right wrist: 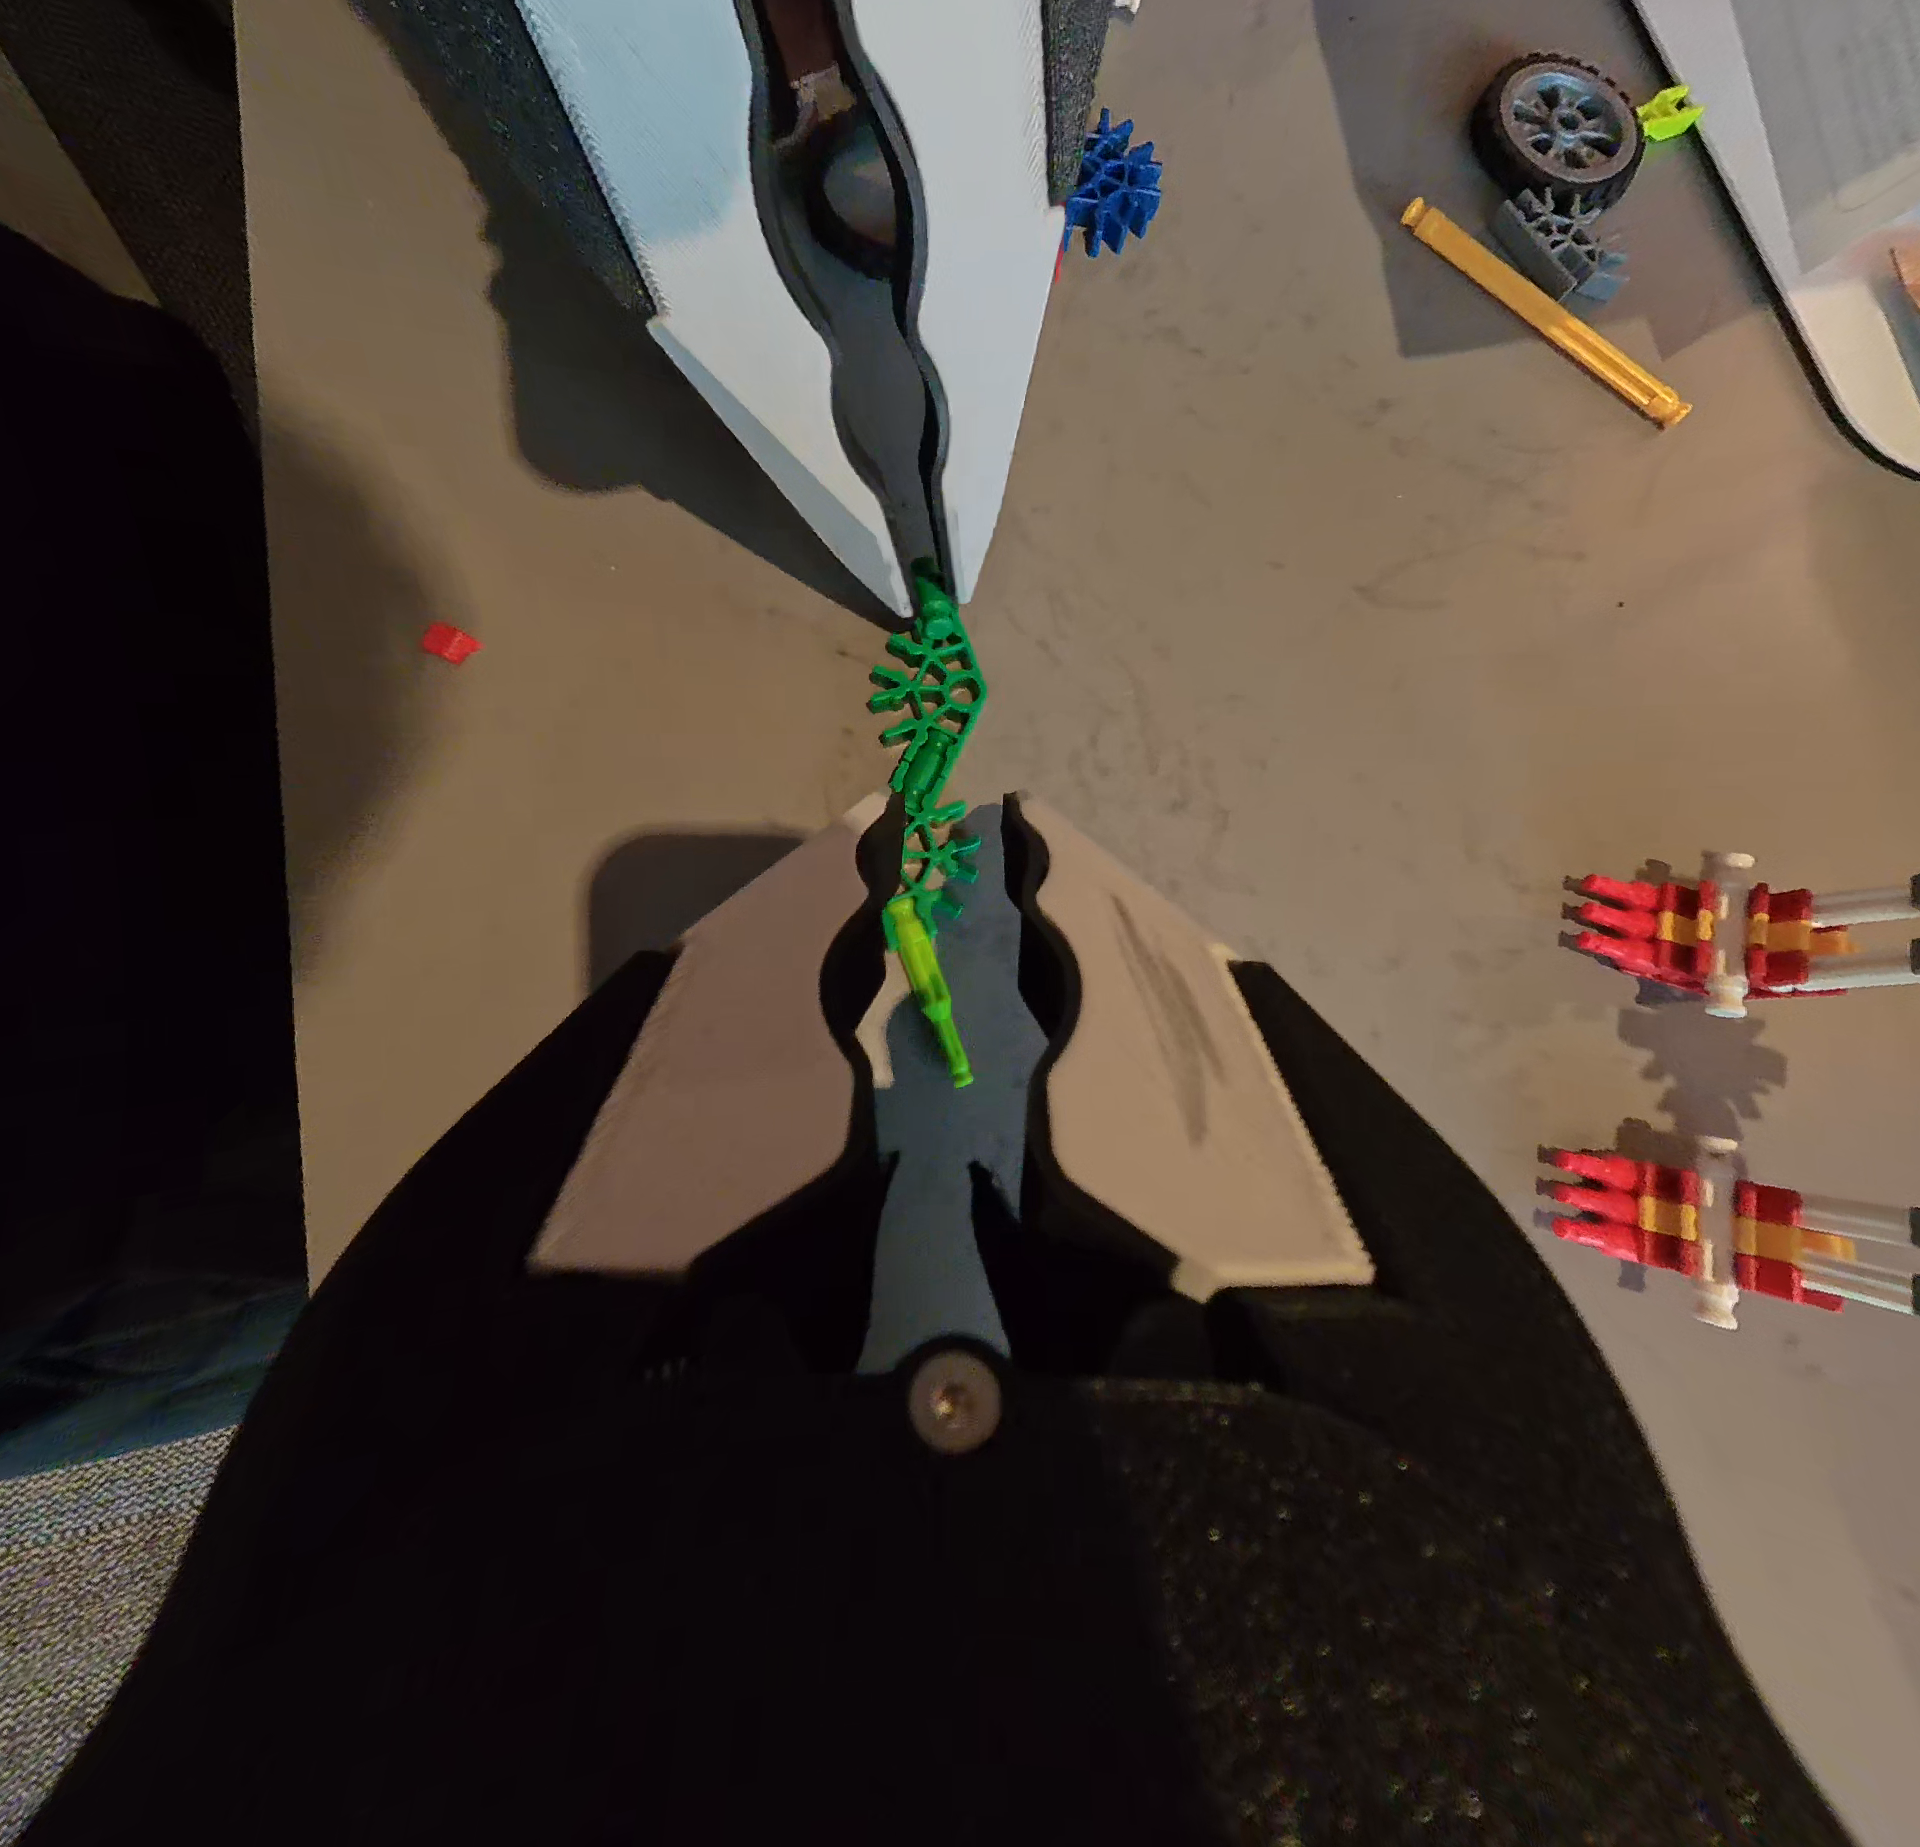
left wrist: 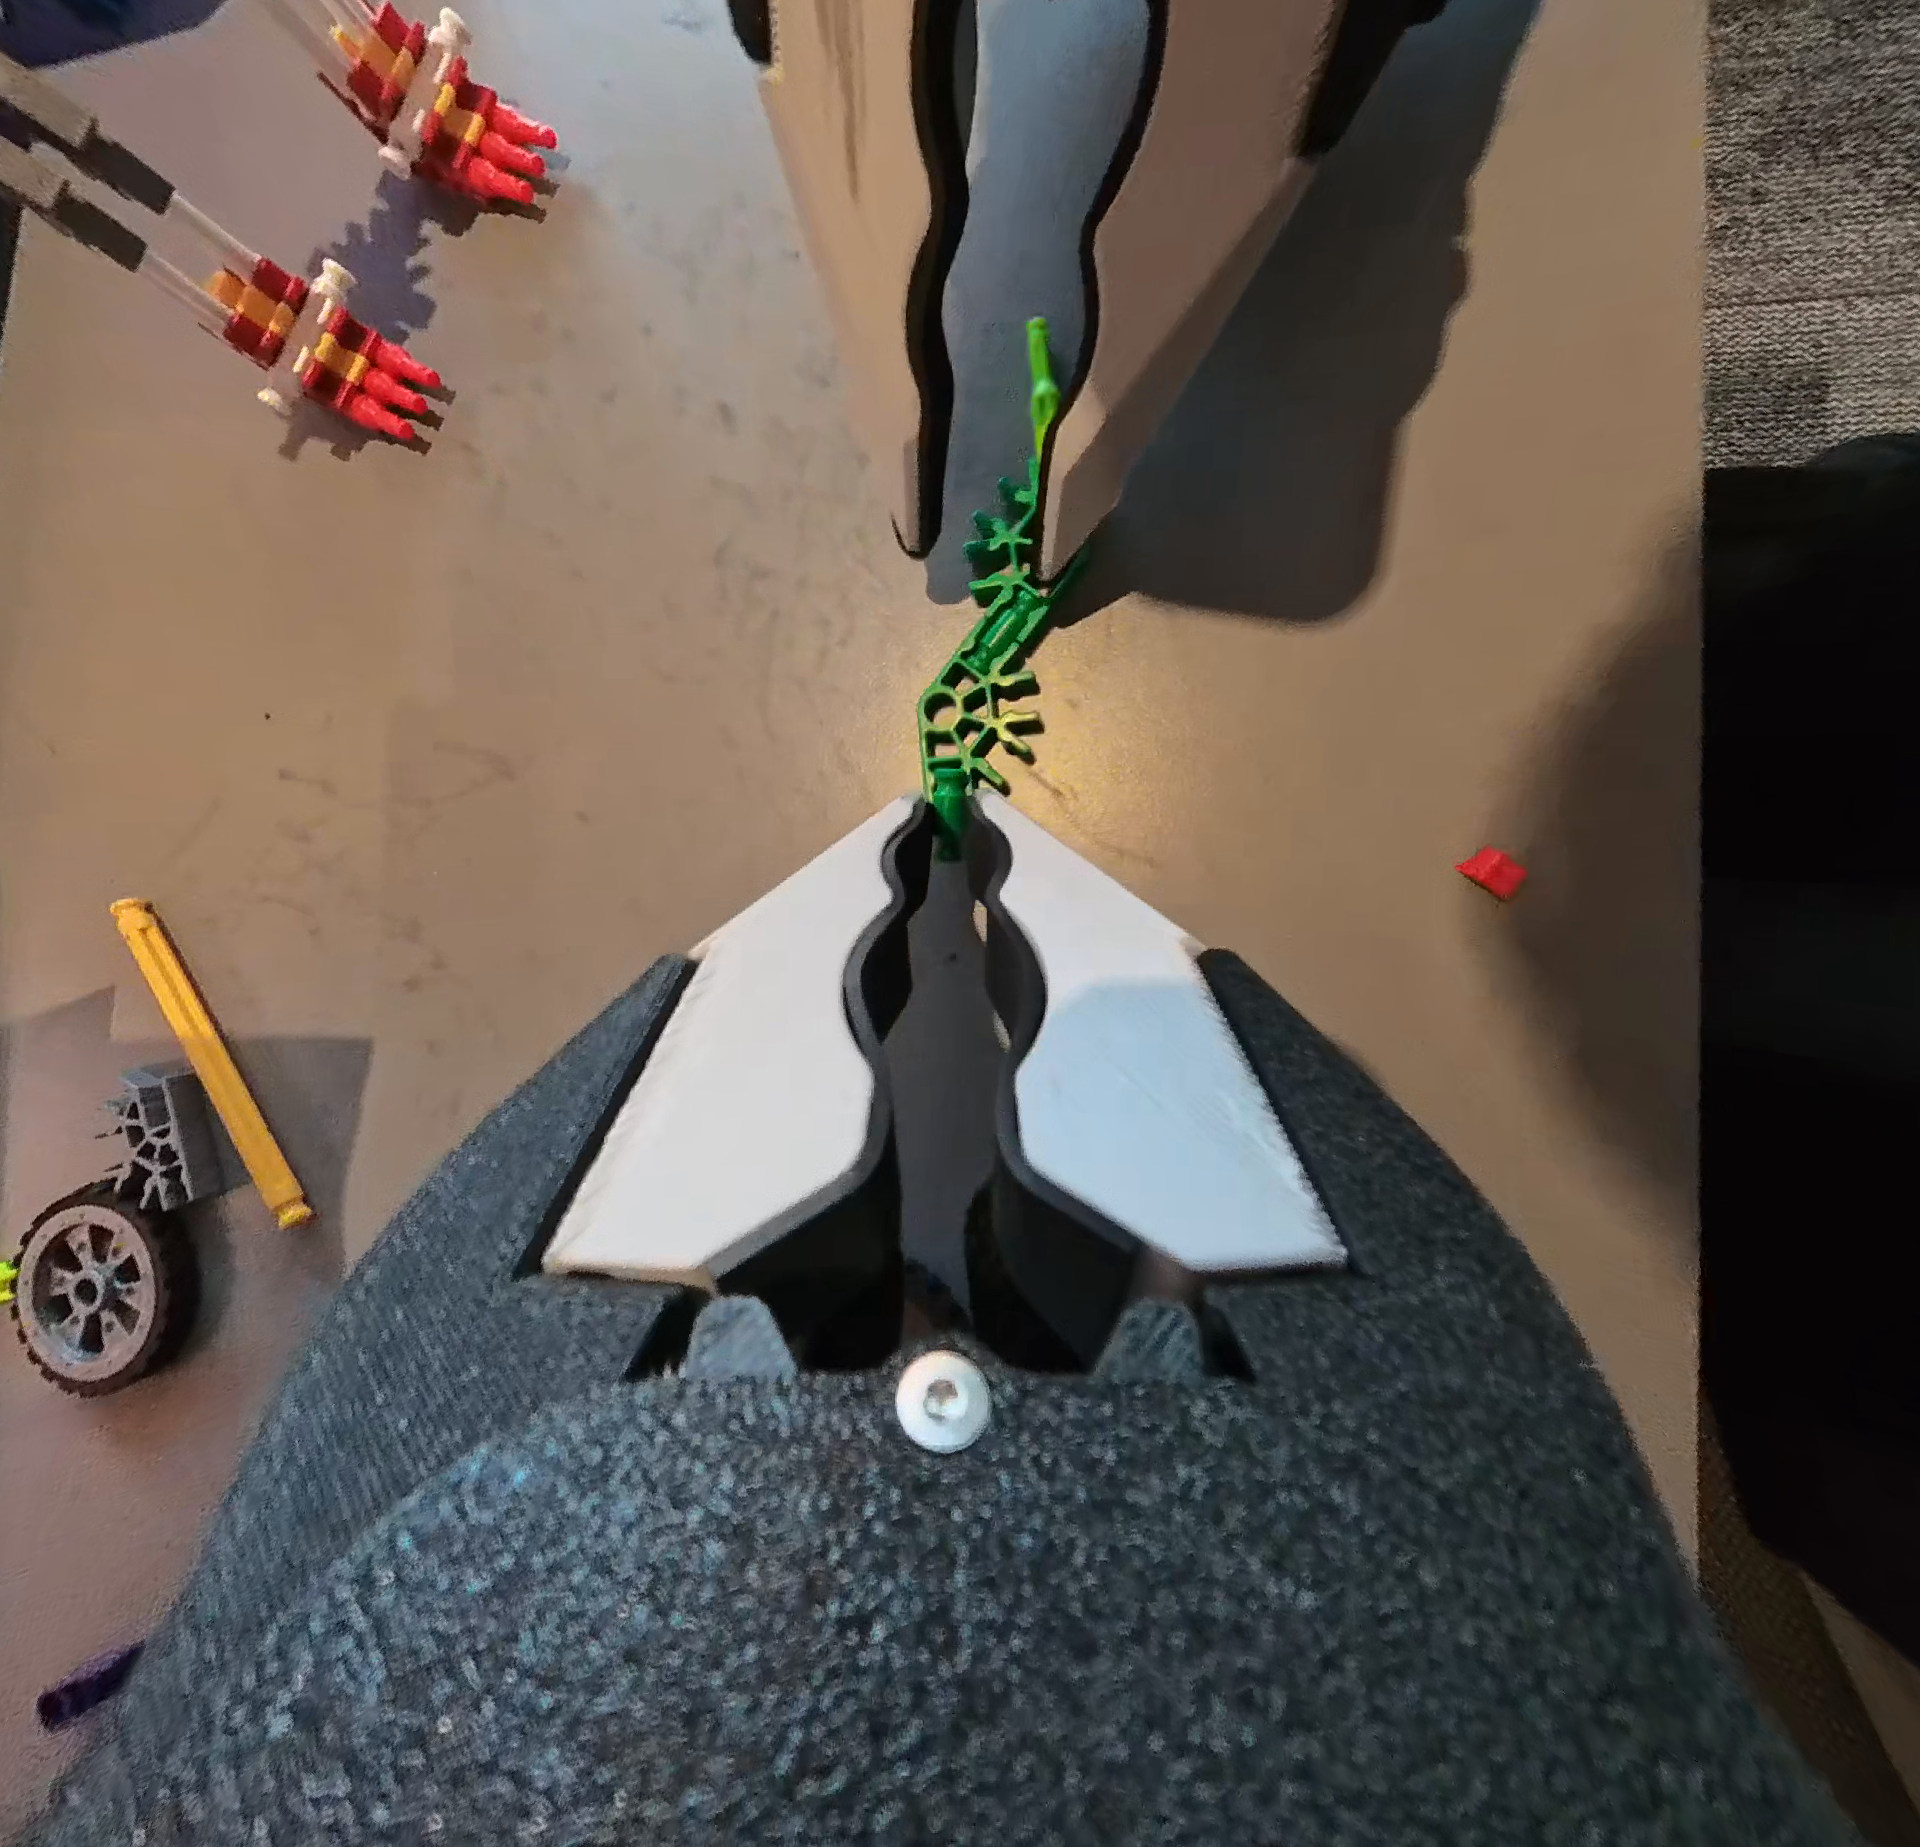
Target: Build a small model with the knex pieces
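A green chain of snowflake-shaped connectors (left wrist: 987, 675) hangs just above the tan table between my two grippers. My left gripper (left wrist: 948, 810) is shut on the dark green rod stub at the chain's near end; it also shows in the right wrist view (right wrist: 933, 592). My right gripper (right wrist: 948, 805) is open, its fingers either side of the chain's (right wrist: 935, 685) other end, which rests against one finger with a gap to the other. A light green rod (right wrist: 928, 976) sticks out of that end between the right fingers. The right gripper also shows in the left wrist view (left wrist: 985, 550).
Two red, yellow and white assemblies (right wrist: 1704, 935) (right wrist: 1683, 1236) lie to one side. A yellow rod (right wrist: 1538, 311), a grey connector (right wrist: 1558, 244) and a wheel (right wrist: 1564, 130) lie together. A blue connector (right wrist: 1117, 187) and a small red piece (right wrist: 449, 644) lie loose. The table edge (left wrist: 1704, 862) borders carpet. Some 5 cm of space lies between my two pairs of fingers. It is some 9 cm from my left tips to the small red piece (right wrist: 449, 644). It turns up in the left wrist view (left wrist: 1492, 867) as well.
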`<state>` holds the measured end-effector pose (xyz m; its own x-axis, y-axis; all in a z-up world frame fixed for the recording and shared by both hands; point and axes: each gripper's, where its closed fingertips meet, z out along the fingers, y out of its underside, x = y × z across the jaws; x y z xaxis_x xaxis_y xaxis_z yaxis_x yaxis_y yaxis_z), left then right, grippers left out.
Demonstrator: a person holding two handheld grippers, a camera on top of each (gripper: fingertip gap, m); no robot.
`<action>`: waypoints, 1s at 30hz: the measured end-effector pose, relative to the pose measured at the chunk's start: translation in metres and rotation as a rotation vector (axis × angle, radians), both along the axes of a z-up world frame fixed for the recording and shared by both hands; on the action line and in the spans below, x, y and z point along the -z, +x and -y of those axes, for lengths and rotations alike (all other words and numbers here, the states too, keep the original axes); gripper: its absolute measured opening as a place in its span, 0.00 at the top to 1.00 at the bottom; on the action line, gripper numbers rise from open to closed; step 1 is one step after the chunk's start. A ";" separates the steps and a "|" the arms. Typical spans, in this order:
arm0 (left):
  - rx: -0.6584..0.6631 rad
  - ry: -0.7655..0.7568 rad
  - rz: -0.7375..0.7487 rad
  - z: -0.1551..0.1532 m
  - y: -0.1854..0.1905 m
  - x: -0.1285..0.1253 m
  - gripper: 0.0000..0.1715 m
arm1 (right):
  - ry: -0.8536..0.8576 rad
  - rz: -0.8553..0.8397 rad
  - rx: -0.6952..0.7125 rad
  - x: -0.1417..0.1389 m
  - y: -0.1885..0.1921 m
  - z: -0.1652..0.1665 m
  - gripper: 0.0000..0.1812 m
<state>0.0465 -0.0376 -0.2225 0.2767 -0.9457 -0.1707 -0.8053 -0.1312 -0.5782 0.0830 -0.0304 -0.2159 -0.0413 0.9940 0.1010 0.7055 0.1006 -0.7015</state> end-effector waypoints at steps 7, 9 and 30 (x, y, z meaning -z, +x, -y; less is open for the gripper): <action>-0.029 -0.005 -0.012 -0.004 -0.002 0.001 0.97 | -0.008 0.007 -0.004 0.003 -0.001 0.003 0.90; -0.024 -0.015 -0.011 -0.003 -0.001 0.003 0.97 | -0.010 0.006 -0.005 0.003 -0.002 0.003 0.90; -0.010 0.016 -0.004 -0.008 -0.005 0.003 0.97 | -0.016 0.006 -0.010 0.003 -0.004 0.002 0.90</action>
